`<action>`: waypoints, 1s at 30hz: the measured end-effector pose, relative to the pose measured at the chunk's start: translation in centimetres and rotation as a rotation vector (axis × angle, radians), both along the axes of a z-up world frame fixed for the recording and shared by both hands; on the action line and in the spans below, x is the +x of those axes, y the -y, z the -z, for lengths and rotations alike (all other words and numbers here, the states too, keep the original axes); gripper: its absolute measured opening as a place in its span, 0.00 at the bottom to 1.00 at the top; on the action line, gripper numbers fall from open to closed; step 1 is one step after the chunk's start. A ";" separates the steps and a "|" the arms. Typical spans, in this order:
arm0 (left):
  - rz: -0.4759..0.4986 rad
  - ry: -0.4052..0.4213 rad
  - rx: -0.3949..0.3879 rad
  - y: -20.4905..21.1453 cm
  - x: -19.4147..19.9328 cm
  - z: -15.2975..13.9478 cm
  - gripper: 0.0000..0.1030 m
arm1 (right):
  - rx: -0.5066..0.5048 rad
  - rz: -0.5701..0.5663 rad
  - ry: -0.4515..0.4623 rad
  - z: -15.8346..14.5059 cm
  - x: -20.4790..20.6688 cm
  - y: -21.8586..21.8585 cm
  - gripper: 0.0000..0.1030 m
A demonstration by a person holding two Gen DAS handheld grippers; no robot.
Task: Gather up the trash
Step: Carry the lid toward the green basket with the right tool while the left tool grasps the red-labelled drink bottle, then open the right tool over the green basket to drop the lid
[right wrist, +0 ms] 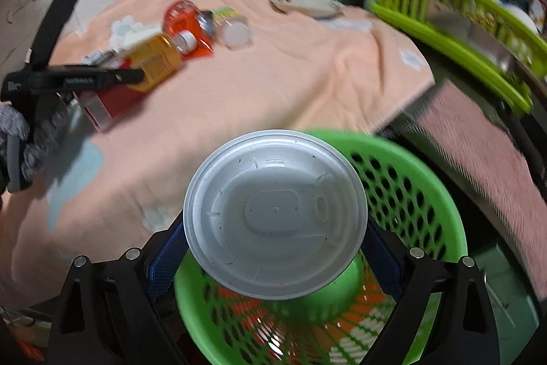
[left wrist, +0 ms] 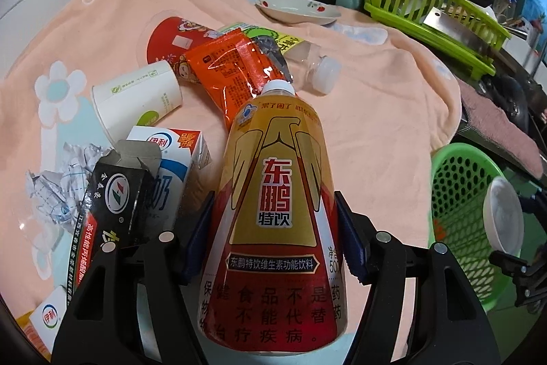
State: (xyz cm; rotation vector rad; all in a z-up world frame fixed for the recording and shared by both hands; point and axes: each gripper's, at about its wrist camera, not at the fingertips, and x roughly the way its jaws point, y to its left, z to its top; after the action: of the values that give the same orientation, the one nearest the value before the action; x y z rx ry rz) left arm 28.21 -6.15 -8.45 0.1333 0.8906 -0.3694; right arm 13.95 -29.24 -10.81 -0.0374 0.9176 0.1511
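Gold-and-red drink bottle (left wrist: 273, 211) clamped between the blue pads of the left gripper (left wrist: 275, 245), white cap pointing away toward the orange snack wrapper (left wrist: 236, 64). Bottle is over the peach towel (left wrist: 359, 98), among the litter: paper cup (left wrist: 136, 98), milk carton (left wrist: 171, 159), black torn box (left wrist: 116, 190) and crumpled paper (left wrist: 58, 183) on the side of the bottle away from the basket, clear bottle (left wrist: 314, 67) beyond the wrapper. Right gripper (right wrist: 273, 242) grips a round white lid (right wrist: 275, 214) by its edges, fingers spread wide, directly above the green mesh basket (right wrist: 410, 187), which sits off the towel's edge. Dish rack (right wrist: 461, 29) behind the basket.
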 end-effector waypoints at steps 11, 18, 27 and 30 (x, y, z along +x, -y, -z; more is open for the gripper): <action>-0.007 0.014 -0.097 0.0 -2.4 -0.9 0.61 | 0.036 0.085 -0.117 4.5 -1.4 2.5 0.88; 0.034 0.008 -0.171 0.9 -4.5 -1.9 0.61 | 0.061 0.108 -0.117 4.8 -2.4 3.1 0.90; 0.168 0.013 -0.223 5.1 -7.9 -3.5 0.61 | 0.060 0.148 -0.048 2.0 -3.7 5.2 0.90; 0.212 0.006 -0.227 6.7 -8.7 -3.6 0.61 | 0.059 0.179 -0.019 1.0 -4.5 6.7 0.90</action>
State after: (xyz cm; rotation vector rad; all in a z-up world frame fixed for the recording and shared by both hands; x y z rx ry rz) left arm 19.47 -12.84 -4.88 0.0188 0.8243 -0.6640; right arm 9.41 -35.89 -11.80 0.1005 0.9299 0.0117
